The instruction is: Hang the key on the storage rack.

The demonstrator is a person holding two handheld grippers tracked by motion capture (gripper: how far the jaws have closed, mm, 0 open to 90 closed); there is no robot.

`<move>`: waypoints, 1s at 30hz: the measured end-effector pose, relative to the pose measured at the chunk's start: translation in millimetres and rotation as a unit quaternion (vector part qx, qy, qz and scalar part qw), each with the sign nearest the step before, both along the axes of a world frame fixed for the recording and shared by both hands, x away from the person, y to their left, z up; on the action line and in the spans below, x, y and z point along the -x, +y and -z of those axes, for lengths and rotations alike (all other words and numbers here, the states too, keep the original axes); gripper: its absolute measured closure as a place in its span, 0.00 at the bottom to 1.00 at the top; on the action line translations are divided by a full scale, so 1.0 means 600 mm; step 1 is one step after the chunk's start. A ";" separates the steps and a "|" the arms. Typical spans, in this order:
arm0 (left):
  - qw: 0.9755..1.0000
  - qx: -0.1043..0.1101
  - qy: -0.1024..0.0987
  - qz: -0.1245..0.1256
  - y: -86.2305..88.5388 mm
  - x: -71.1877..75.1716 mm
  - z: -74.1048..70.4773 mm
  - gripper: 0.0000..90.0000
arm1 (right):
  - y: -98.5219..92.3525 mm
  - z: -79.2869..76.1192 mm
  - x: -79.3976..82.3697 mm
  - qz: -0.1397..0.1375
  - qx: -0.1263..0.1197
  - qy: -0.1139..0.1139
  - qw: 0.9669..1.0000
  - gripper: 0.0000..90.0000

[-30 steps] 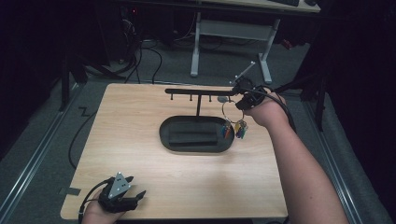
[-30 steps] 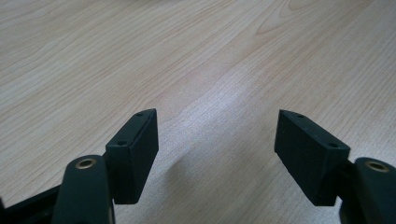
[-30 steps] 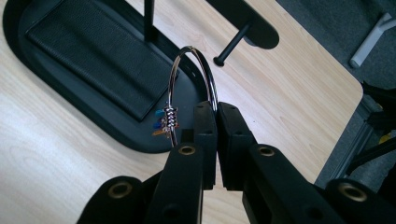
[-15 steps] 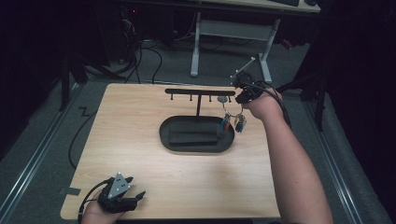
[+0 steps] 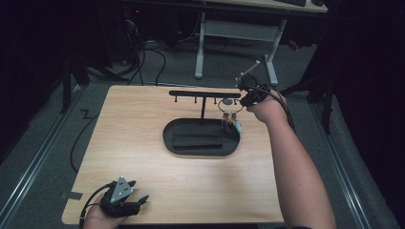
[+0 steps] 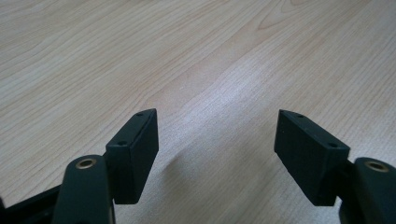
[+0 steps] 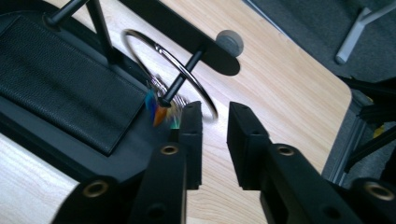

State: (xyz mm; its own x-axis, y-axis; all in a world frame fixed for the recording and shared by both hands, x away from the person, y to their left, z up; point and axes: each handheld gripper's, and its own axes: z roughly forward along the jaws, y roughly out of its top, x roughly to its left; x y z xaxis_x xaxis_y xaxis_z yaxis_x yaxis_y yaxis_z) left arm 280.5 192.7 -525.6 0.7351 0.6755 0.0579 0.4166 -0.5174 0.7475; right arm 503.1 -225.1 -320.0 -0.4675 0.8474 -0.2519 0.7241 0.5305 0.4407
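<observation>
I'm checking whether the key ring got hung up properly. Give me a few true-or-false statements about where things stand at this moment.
1. The key ring hangs on a peg of the black rack. True.
2. The right gripper clamps the ring. False: its jaws have just been opening, and a gap shows between them with the ring off to one side.
3. The left gripper holds a key. False: its jaws stand wide apart over the bare table.
4. The left gripper sits at the table's near left corner, far from the rack. True.
5. The black tray holds the ring. False: the ring hangs above the tray's right end.
</observation>
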 end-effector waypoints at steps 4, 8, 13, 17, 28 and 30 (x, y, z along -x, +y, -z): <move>1.000 0.003 0.000 0.001 -0.002 0.000 0.000 0.35 | -0.004 -0.004 0.009 -0.005 -0.001 -0.004 1.000 0.77; 1.000 -0.001 -0.001 0.004 -0.003 0.000 0.000 0.35 | -0.006 -0.001 0.026 -0.002 -0.008 -0.005 1.000 0.65; 1.000 -0.002 -0.002 0.003 -0.007 -0.002 0.001 0.35 | -0.001 0.017 0.061 -0.026 -0.025 -0.014 0.999 0.48; 1.000 -0.004 -0.003 0.004 -0.008 -0.001 0.002 0.35 | -0.005 0.041 0.088 -0.033 -0.034 -0.018 0.999 0.39; 1.000 -0.008 0.001 0.005 -0.013 -0.001 0.004 0.35 | -0.047 0.103 0.148 0.007 -0.101 -0.034 0.994 0.26; 1.000 -0.011 0.002 0.007 -0.015 -0.001 0.005 0.35 | -0.054 0.115 0.162 0.012 -0.119 -0.038 0.992 0.26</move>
State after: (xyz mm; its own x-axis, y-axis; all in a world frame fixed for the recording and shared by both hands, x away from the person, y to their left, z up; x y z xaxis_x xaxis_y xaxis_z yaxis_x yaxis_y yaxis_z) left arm 280.8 184.0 -528.7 0.7453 0.6630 0.0707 0.4110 -0.5404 0.7342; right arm 405.8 -257.7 -389.0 -0.4340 0.8975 -0.0778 0.6949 0.3885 0.6051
